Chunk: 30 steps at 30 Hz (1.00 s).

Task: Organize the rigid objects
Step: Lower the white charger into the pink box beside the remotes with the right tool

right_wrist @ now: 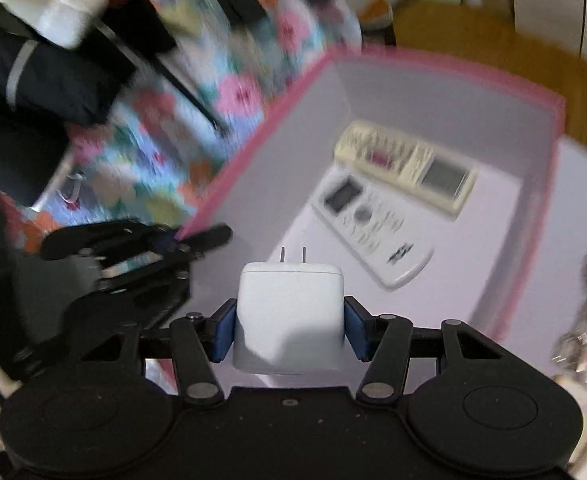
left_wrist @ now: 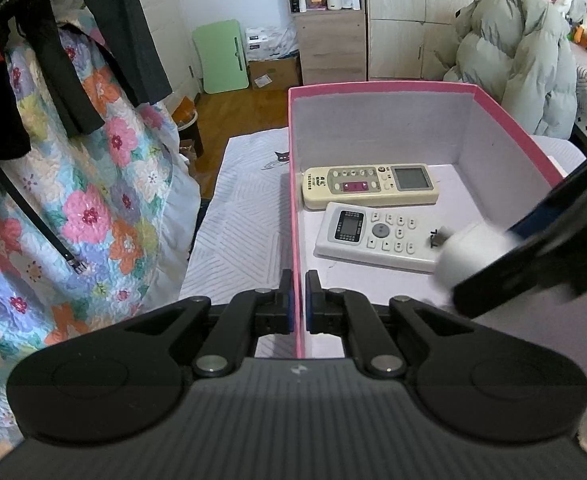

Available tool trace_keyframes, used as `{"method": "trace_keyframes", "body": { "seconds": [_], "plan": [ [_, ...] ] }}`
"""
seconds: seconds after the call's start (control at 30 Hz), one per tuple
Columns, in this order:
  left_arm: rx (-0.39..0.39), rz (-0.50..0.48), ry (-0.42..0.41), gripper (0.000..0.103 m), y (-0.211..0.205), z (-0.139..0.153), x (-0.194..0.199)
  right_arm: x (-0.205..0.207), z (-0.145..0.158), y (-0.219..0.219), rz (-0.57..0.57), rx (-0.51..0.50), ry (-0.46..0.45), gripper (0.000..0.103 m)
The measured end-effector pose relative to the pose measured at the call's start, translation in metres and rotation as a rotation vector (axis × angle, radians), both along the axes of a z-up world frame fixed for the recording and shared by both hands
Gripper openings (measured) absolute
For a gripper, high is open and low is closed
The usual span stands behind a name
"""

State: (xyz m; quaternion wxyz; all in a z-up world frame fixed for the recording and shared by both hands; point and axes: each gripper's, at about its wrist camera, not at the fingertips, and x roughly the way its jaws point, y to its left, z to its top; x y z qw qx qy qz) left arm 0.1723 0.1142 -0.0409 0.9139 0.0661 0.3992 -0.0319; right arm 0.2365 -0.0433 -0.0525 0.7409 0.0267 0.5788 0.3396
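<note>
A pink box [left_wrist: 381, 87] with pale inner walls stands on a white patterned cover. A cream remote [left_wrist: 369, 186] and a white remote [left_wrist: 377, 236] lie side by side on its floor. My left gripper [left_wrist: 298, 300] is shut on the box's near left wall, one finger inside and one outside. My right gripper [right_wrist: 289, 328] is shut on a white charger plug [right_wrist: 289, 316], prongs pointing forward, held above the box's near end. The right wrist view is blurred and shows the box [right_wrist: 445, 68], both remotes [right_wrist: 373, 228] and the left gripper [right_wrist: 181, 240] on the rim. In the left wrist view the charger [left_wrist: 463, 258] hangs over the white remote's end.
A floral quilt [left_wrist: 93, 200] and dark hanging clothes [left_wrist: 73, 60] fill the left side. Behind the box are a puffer jacket [left_wrist: 517, 52], a wooden cabinet [left_wrist: 329, 32], a green folding table [left_wrist: 221, 56] and wood floor [left_wrist: 245, 116].
</note>
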Motion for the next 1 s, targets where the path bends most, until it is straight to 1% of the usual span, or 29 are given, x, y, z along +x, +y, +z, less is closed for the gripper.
{"method": "trace_keyframes", "body": {
  "seconds": [0.07, 0.1, 0.17, 0.27, 0.3, 0.4, 0.5, 0.57, 0.67, 0.83, 0.93, 1.0],
  "plan": [
    [-0.019, -0.004, 0.006, 0.004, 0.003, -0.001, 0.002, -0.001, -0.012, 0.012, -0.005, -0.05, -0.013, 0.06],
    [-0.023, -0.008, 0.006, 0.004, 0.004, -0.002, 0.001, 0.002, -0.018, 0.016, -0.019, -0.058, 0.001, 0.06],
    [-0.028, -0.012, 0.0, 0.004, 0.006, 0.0, 0.001, 0.01, -0.027, 0.018, -0.034, -0.053, 0.052, 0.06],
    [-0.034, -0.02, -0.007, 0.004, 0.007, 0.002, -0.001, 0.024, -0.045, 0.018, -0.065, -0.027, 0.165, 0.06],
    [-0.032, -0.021, -0.009, 0.004, 0.007, 0.002, -0.001, 0.026, -0.049, 0.018, -0.071, -0.032, 0.178, 0.06],
    [-0.035, -0.026, -0.015, 0.003, 0.008, 0.003, -0.002, 0.028, -0.056, 0.021, -0.076, -0.097, 0.152, 0.06],
    [-0.047, -0.027, -0.022, 0.003, 0.009, 0.003, -0.004, 0.039, -0.054, 0.015, -0.115, -0.099, 0.152, 0.06],
    [-0.054, -0.029, -0.02, 0.004, 0.009, 0.004, -0.005, 0.042, -0.052, 0.016, -0.126, -0.128, 0.107, 0.06],
    [-0.048, -0.031, -0.024, 0.003, 0.008, 0.004, -0.006, 0.039, -0.052, 0.02, -0.14, -0.151, 0.072, 0.06],
    [-0.056, -0.033, -0.025, 0.004, 0.01, 0.005, -0.006, 0.038, -0.052, 0.021, -0.176, -0.121, 0.111, 0.061],
    [-0.06, -0.034, -0.024, 0.004, 0.009, 0.005, -0.005, 0.043, -0.053, 0.024, -0.223, -0.088, 0.153, 0.061],
    [-0.059, -0.032, -0.025, 0.004, 0.01, 0.005, -0.006, 0.049, -0.057, 0.02, -0.274, -0.049, 0.191, 0.061]
  ]
}}
